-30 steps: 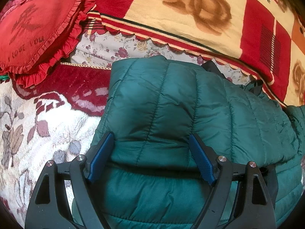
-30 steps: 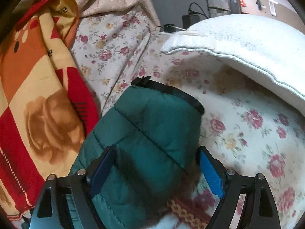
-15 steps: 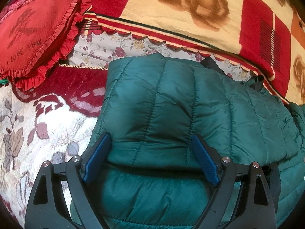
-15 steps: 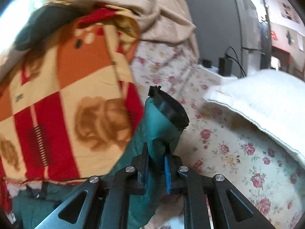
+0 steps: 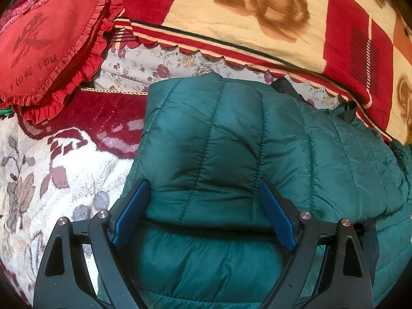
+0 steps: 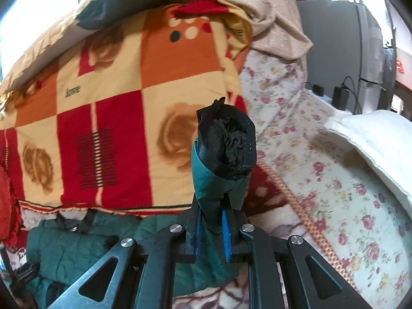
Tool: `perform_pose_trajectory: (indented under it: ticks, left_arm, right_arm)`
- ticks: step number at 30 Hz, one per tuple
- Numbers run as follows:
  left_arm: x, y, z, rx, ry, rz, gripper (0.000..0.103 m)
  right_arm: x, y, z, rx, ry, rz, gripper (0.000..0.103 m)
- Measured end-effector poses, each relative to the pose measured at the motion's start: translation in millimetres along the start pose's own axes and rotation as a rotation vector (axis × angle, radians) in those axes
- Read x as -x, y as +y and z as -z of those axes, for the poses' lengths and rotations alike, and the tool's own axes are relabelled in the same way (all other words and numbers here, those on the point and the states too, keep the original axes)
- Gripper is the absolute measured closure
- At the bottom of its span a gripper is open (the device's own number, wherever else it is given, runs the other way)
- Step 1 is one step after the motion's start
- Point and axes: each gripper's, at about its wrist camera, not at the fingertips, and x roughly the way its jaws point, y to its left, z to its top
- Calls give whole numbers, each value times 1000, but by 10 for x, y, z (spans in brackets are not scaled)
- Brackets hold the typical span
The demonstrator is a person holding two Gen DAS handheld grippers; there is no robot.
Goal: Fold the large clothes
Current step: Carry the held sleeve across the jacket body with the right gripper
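covering the bed, a floral sheet [image 6: 334,180]; left fingers [image 5: 134,211] apart, right fingers [image 6: 224,234] clamped on jacket sleeve [image 6: 221,180].

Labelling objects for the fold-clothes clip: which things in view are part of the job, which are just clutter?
In play:
- green puffer jacket
- its sleeve, black cuff up, pinched in the right tongs
- left tongs, open over the folded jacket

Lying about:
- red heart cushion
- rose-print blanket
- floral bedsheet
- white towel
- black chargers
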Motion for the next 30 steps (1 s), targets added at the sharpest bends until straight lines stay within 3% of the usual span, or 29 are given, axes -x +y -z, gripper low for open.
perform_pose_trajectory:
  ticks: [20, 30]
  left_arm:
    - [666, 245, 69, -37, -65, -44, 15]
    - [776, 405, 127, 2, -59, -21, 15]
  right_arm:
    - [45, 1285, 509, 127, 151, -220, 90]
    - [-1, 1933, 789, 135, 225, -355, 90]
